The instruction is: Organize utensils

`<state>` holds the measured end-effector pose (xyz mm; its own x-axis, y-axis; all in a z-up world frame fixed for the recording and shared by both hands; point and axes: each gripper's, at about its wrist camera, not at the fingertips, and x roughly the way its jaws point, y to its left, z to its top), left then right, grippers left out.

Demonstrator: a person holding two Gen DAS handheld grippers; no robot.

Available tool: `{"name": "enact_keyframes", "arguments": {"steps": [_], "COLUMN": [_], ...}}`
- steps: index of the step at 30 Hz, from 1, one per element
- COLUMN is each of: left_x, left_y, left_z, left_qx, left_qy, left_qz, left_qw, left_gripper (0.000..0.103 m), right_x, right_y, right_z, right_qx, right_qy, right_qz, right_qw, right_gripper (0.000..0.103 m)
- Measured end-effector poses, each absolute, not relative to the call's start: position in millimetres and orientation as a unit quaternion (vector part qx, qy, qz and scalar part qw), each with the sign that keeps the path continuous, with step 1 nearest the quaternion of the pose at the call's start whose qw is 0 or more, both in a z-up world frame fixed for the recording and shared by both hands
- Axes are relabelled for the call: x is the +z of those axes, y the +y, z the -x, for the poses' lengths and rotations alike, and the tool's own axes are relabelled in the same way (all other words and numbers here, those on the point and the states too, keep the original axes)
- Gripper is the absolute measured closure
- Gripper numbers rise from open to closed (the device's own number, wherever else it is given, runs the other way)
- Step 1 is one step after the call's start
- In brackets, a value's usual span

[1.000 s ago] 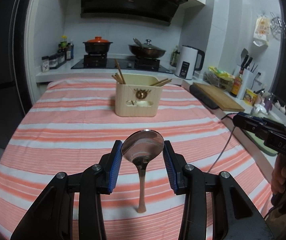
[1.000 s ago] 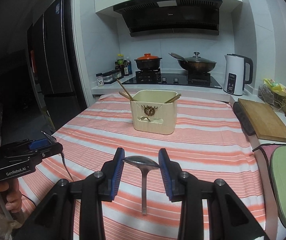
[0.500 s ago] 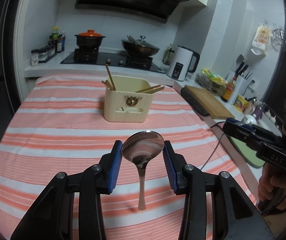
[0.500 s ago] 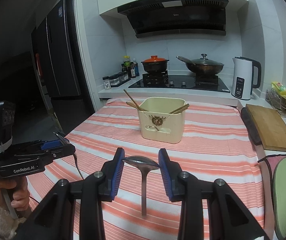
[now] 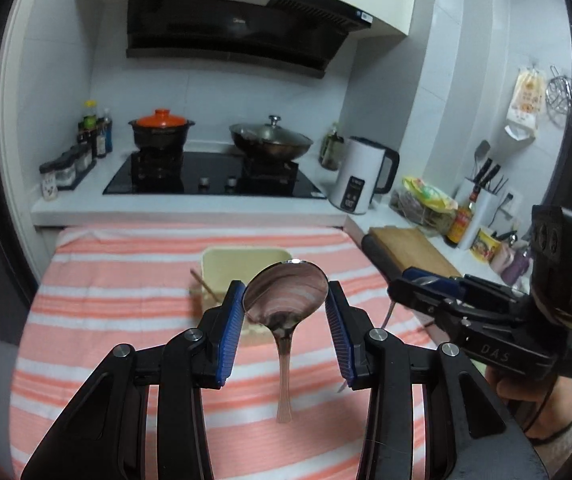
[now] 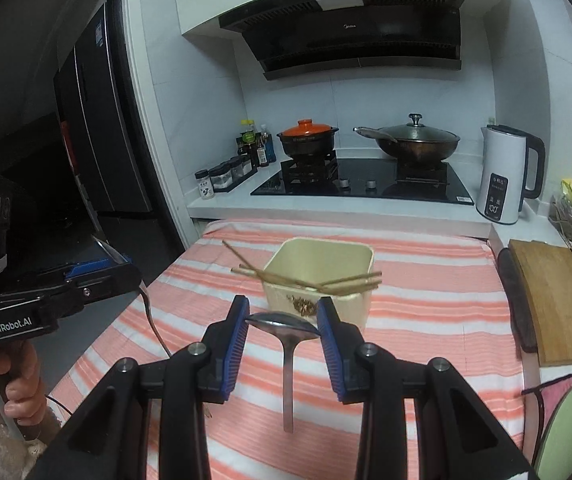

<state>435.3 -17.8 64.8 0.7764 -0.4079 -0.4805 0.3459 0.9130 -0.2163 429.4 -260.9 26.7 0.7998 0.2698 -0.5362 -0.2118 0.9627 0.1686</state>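
My left gripper (image 5: 285, 300) is shut on a steel spoon (image 5: 286, 300), gripping its bowl by the edges while the handle hangs down over the striped cloth. My right gripper (image 6: 283, 326) is likewise shut on a second steel spoon (image 6: 284, 330), bowl flat between the blue pads, handle hanging. A cream utensil holder (image 6: 320, 276) stands on the table just beyond both grippers, with wooden chopsticks (image 6: 306, 278) lying across its rim. In the left wrist view the holder (image 5: 242, 266) is partly hidden behind the spoon. Each view shows the other gripper at its side, held by a hand.
The table carries an orange-and-white striped cloth (image 6: 426, 280). Behind it runs a counter with a black hob (image 6: 366, 186), an orange-lidded pot (image 6: 306, 140), a wok (image 6: 416, 142) and a white kettle (image 6: 506, 178). A wooden cutting board (image 6: 554, 300) lies at the right.
Both grippers have risen and moved toward the holder with their spoons. The holder now sits close beyond the fingertips, seen from higher up. Both grips are unchanged.
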Motion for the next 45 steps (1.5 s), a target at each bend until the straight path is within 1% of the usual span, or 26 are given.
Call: {"name": "enact_keyframes", "arguments": {"steps": [4, 6, 9, 11, 15, 21, 24, 29, 31, 32, 33, 34, 36, 37, 38, 39, 40, 42, 45], "left_x": [88.9, 92.8, 85.2, 70.7, 35.7, -12.9, -30.0, -45.7, -45.5, -42.6, -39.4, -34.6, -21.6, -14.7, -7.7, -0.9, 4.7, 12.5, 12.5], "left_y": [-22.9, -27.2, -31.4, -32.0, -31.3, -38.3, -39.8, -41.3, -37.9, -35.5, -33.1, -30.7, -25.4, -22.6, -20.4, -18.0, -16.3, -13.6, -9.6], "left_z": [-479.4, -500.0, -532.4, -553.8, -585.6, -604.3, -609.2, -609.7, -607.4, -603.8, -601.4, -596.6, -584.2, -575.8, -566.0, -555.2, -543.3, -515.6, -470.3], "left_qx": [-0.182, -0.168, -0.153, -0.146, -0.149, -0.144, -0.141, -0.139, -0.137, -0.136, -0.135, -0.134, -0.13, -0.126, -0.121, -0.116, -0.113, -0.107, -0.097], "left_qy": [0.238, 0.221, 0.209, 0.219, 0.264, 0.316, 0.334, 0.353, 0.35, 0.346, 0.342, 0.338, 0.324, 0.316, 0.309, 0.302, 0.294, 0.28, 0.266], "left_qz": [0.062, 0.06, 0.062, 0.071, 0.086, 0.073, 0.074, 0.072, 0.076, 0.078, 0.08, 0.082, 0.08, 0.077, 0.072, 0.066, 0.06, 0.049, 0.057], "left_qw": [0.952, 0.959, 0.964, 0.962, 0.949, 0.935, 0.929, 0.923, 0.924, 0.925, 0.927, 0.928, 0.934, 0.937, 0.941, 0.944, 0.947, 0.953, 0.957], "left_gripper": [0.062, 0.062, 0.062, 0.062, 0.062, 0.062, 0.062, 0.061, 0.054, 0.044, 0.037, 0.034, 0.02, 0.016, 0.01, 0.006, 0.004, 0.001, 0.001], "right_x": [48.4, 56.1, 56.8, 46.6, 10.1, -48.6, -67.9, -83.8, -83.7, -82.2, -79.7, -76.0, -64.3, -57.4, -49.1, -40.3, -31.7, -15.1, 1.5], "right_y": [-266.2, -270.5, -277.9, -281.2, -286.8, -287.7, -287.2, -291.3, -293.1, -294.3, -295.9, -297.2, -299.7, -300.2, -300.4, -299.8, -299.7, -297.4, -290.8], "right_z": [-472.8, -496.0, -526.7, -547.0, -581.4, -614.8, -617.0, -615.6, -614.2, -611.6, -609.7, -607.2, -597.9, -592.3, -584.2, -574.0, -563.0, -538.3, -498.9], "right_qx": [0.114, 0.108, 0.099, 0.095, 0.098, 0.105, 0.105, 0.103, 0.102, 0.103, 0.102, 0.101, 0.098, 0.098, 0.097, 0.096, 0.096, 0.098, 0.097], "right_qy": [0.262, 0.246, 0.225, 0.224, 0.265, 0.343, 0.361, 0.378, 0.375, 0.373, 0.365, 0.362, 0.352, 0.346, 0.339, 0.33, 0.322, 0.308, 0.296], "right_qz": [-0.048, -0.05, -0.061, -0.066, -0.086, -0.103, -0.109, -0.12, -0.128, -0.13, -0.13, -0.13, -0.129, -0.126, -0.121, -0.115, -0.109, -0.099, -0.09], "right_qw": [0.957, 0.962, 0.967, 0.968, 0.955, 0.928, 0.92, 0.912, 0.913, 0.913, 0.916, 0.918, 0.922, 0.925, 0.928, 0.932, 0.936, 0.941, 0.946], "right_gripper": [0.067, 0.067, 0.067, 0.067, 0.067, 0.067, 0.067, 0.067, 0.066, 0.066, 0.065, 0.064, 0.063, 0.062, 0.059, 0.05, 0.045, 0.044, 0.027]}}
